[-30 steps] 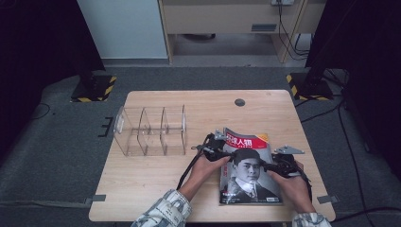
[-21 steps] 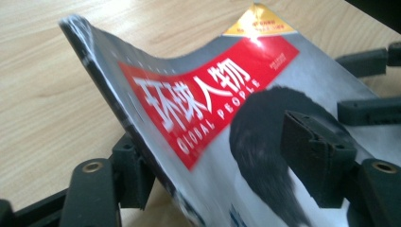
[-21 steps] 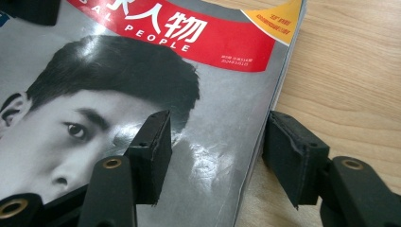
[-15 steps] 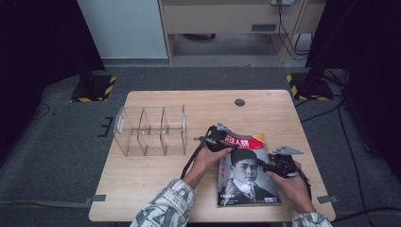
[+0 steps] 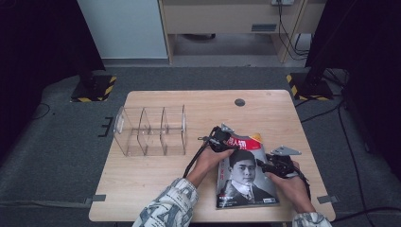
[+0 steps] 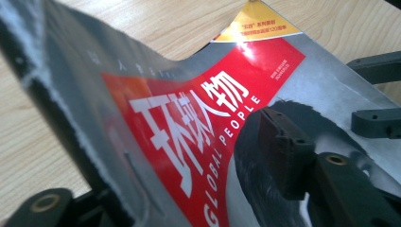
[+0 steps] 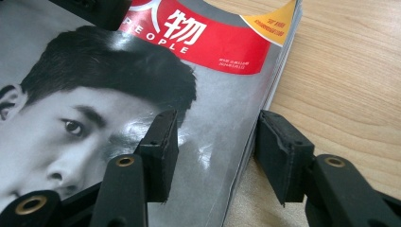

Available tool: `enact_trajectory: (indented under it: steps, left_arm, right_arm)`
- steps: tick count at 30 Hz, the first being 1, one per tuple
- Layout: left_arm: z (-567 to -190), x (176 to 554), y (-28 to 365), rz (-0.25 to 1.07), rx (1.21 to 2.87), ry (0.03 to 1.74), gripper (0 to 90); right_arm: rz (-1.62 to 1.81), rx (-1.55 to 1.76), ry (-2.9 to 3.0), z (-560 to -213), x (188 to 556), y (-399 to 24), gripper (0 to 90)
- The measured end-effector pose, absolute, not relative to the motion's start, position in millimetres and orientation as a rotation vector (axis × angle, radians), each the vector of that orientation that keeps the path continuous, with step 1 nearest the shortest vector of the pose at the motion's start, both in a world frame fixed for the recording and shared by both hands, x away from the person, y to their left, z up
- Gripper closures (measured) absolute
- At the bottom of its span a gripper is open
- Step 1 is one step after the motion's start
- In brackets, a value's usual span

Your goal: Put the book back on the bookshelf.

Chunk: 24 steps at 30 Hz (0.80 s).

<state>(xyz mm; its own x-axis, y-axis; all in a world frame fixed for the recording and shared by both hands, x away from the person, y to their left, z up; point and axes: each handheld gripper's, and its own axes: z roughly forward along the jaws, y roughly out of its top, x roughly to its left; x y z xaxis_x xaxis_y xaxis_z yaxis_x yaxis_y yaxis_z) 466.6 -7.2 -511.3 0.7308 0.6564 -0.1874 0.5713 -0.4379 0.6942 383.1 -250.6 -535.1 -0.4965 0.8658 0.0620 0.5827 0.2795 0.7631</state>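
Observation:
A magazine (image 5: 246, 176) with a red title band and a portrait cover lies on the wooden table (image 5: 156, 189). My left gripper (image 5: 225, 142) is at its top left corner. Its jaws have just been closing and still stand apart. In the left gripper view the cover (image 6: 198, 104) bows up between them; one pad (image 6: 279, 146) rests on it and the other is hidden behind the raised edge. My right gripper (image 5: 265, 165) straddles the magazine's right edge (image 7: 255, 118), also closing. One pad (image 7: 161, 151) sits on the cover and the other (image 7: 283, 151) beside the page edges.
A clear acrylic organiser (image 5: 150, 131) with three compartments stands left of the magazine. A round cable hole (image 5: 239, 102) is at the table's far side. Black stands with yellow-striped bases (image 5: 93, 89) flank the table on grey carpet.
My left gripper has shifted a little to the right onto the magazine's top left corner, and the cover bulges there. The right gripper has stayed at the right edge.

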Motion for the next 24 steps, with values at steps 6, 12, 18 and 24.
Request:
enact_trajectory:
  steps: [6,12,18,24]
  left_arm:
    - [-508,467,-7,0.097,2.157,0.943,64.8]
    - [-505,467,-6,0.075,2.128,0.964,75.3]
    - [-501,465,-6,0.064,2.108,0.972,80.6]
    - [-497,462,-6,0.072,2.103,0.956,82.5]
  right_arm:
    - [1.063,1.307,2.191,-535,383,-250,50.8]
    - [1.066,1.316,2.185,-535,383,-250,50.7]
    - [1.065,1.321,2.183,-535,383,-250,50.3]
    - [1.095,1.378,2.172,-535,383,-252,48.2]
